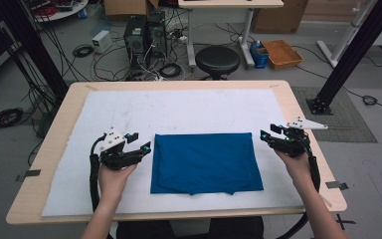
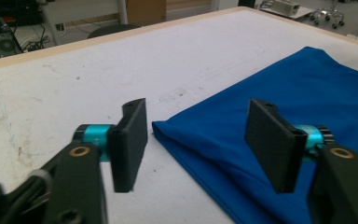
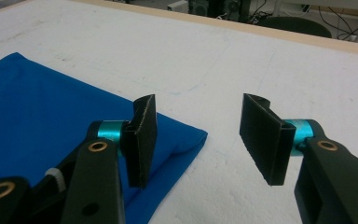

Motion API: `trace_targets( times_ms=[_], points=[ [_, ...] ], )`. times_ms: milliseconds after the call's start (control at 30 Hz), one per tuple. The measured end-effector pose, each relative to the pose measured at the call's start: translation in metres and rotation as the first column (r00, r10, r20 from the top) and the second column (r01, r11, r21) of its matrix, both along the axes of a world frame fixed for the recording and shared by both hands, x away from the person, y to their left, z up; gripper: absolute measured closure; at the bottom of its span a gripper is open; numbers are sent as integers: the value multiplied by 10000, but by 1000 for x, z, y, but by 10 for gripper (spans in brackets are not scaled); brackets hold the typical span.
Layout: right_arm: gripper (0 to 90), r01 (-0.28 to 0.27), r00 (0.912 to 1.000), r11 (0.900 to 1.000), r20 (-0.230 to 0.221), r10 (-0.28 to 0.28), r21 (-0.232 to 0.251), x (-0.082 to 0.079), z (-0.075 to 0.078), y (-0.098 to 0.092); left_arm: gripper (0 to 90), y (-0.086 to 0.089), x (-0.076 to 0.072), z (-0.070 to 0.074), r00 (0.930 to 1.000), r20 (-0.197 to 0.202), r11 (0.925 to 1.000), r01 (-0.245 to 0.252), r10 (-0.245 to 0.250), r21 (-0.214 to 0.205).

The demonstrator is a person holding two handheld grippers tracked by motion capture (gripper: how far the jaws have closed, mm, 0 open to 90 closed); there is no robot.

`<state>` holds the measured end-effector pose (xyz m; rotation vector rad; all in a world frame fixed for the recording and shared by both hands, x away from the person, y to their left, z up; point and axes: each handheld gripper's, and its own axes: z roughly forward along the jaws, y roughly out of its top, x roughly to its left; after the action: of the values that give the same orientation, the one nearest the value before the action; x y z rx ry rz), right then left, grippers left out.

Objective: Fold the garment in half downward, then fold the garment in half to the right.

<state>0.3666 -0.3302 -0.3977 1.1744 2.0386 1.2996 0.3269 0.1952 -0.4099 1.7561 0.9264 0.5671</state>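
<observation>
Folded blue fabric rectangle [image 1: 205,163] lies flat, centred on the white felt mat [image 1: 179,107] over the light wooden table [image 1: 54,129]. Left gripper [image 1: 140,142] at its left edge, right gripper [image 1: 269,131] at its right corner; both jaw pairs gape wide, nothing gripped. Folding looks mostly done; maybe one more fold or just retreat
</observation>
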Motion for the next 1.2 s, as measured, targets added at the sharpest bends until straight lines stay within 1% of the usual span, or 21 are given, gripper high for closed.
trace_targets(
  times_ms=[67, 167, 200, 233, 300, 333, 400, 467, 533, 600, 633, 700, 833, 967, 1067, 1133, 1200],
  points=[
    [465, -7, 10000, 10000, -6, 7, -16, 0, 0, 0, 345, -1, 1, 2, 10000, -49, 10000, 77, -77, 19],
    [465, -8, 10000, 10000, 22, 8, -36, -1, 1, 0, 344, -5, -1, 5, 9999, 76, 9998, 110, -111, 144],
    [465, -27, 10000, 10000, 57, 27, -50, -1, 1, 0, 329, -6, -2, 6, 9999, 130, 9999, 89, -91, 146],
    [463, -39, 10000, 10000, 48, 39, -30, 0, 1, 0, 311, -8, -3, 8, 9999, 133, 9998, 66, -68, 186],
    [453, -87, 10000, 10000, -3, 87, -25, 0, 2, 1, 305, -10, -4, 10, 9998, 134, 9996, 138, -141, 236],
    [438, -188, 9998, 9998, -31, 188, -2, 1, 2, 2, 305, -11, -5, 11, 9998, 125, 9996, 179, -182, 234],
    [424, -652, 9979, 9978, -50, 652, 84, 1, 3, 5, 306, -14, -6, 12, 9993, 9, 9990, 373, -374, 252],
    [392, -1070, 9942, 9943, -79, 1070, -22, 1, 6, 11, 305, -17, -8, 12, 9985, -139, 9983, 530, -527, 253],
    [374, -1285, 9917, 9916, -56, 1284, -152, 0, 10, 18, 305, -20, -9, 13, 9968, -332, 9972, 734, -728, 146],
    [362, -1443, 9895, 9894, 14, 1444, -173, -1, 14, 25, 306, -23, -11, 13, 9944, -527, 9955, 931, -921, 176],
    [361, -1554, 9878, 9877, 56, 1555, -190, 0, 15, 28, 305, -24, -13, 14, 9936, -587, 9951, 977, -965, 172],
    [361, -1705, 9853, 9851, 107, 1708, -219, -1, 19, 34, 306, -26, -18, 14, 9935, -583, 9949, 988, -973, 223],
    [362, -1957, 9805, 9802, 111, 1962, -307, -2, 25, 47, 306, -25, -30, 14, 9953, -675, 9974, 712, -701, 141],
    [363, -2177, 9754, 9754, 268, 2187, -340, -3, 32, 59, 313, -24, -46, 9, 9953, -956, 9993, 189, -156, 337],
    [364, -2370, 9707, 9708, 321, 2382, -377, -3, 35, 69, 325, -25, -58, 2, 9922, -1222, 9990, -209, 256, 402],
    [365, -2488, 9678, 9676, 288, 2501, -422, -1, 35, 76, 362, -26, -65, -5, 9894, -1390, 9981, -356, 422, 498],
    [366, -2589, 9653, 9648, 222, 2601, -462, 1, 36, 83, 393, -28, -72, -12, 9853, -1616, 9980, -508, 562, 379]
  ],
)
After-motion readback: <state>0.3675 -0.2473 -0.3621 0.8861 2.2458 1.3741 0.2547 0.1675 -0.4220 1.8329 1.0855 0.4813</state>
